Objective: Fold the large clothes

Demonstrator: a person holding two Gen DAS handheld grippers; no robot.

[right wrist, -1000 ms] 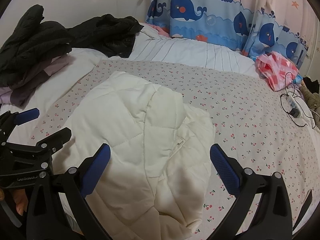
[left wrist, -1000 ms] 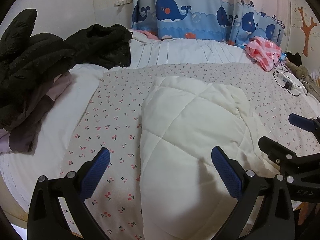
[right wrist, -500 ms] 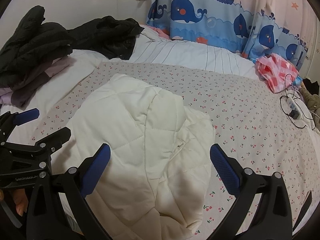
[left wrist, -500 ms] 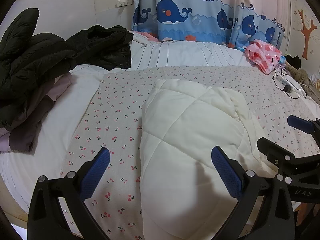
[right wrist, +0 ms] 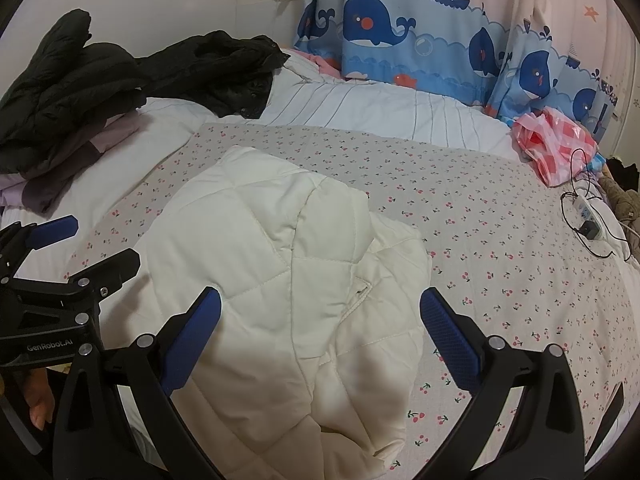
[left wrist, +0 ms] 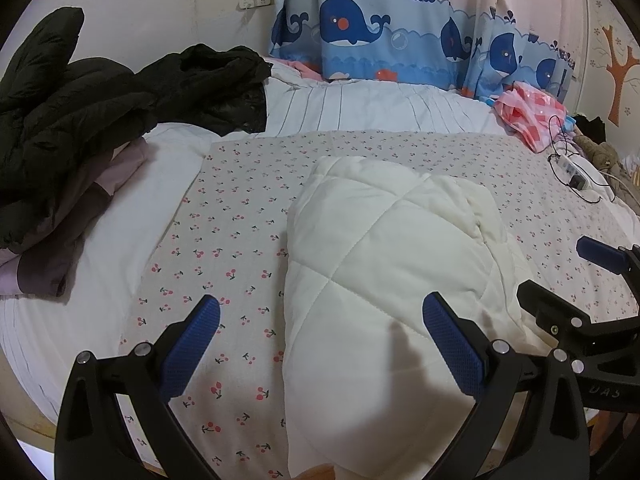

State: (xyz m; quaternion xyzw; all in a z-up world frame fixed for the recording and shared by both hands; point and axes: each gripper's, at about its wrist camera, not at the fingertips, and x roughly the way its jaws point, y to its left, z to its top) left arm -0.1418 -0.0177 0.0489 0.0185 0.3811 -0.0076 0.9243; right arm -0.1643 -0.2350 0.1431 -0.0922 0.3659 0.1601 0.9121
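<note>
Left claw [left wrist: 320, 344]: spread wide, empty, above the folded white jacket [left wrist: 384, 280] on the bed [left wrist: 240, 208]. Right claw [right wrist: 320, 332]: likewise wide, empty, over the jacket.

One white quilted jacket [left wrist: 384, 264], perhaps two dark coats [left wrist: 100, 96], one pink bag [left wrist: 532, 114].

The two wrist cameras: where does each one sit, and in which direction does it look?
Left wrist: on the left gripper, above the bed's near edge, facing the white quilted jacket and whale curtain; the right gripper shows at right.
Right wrist: on the right gripper, same direction; the left gripper shows at left.
Shared: jacket, black coats, curtain.
</note>
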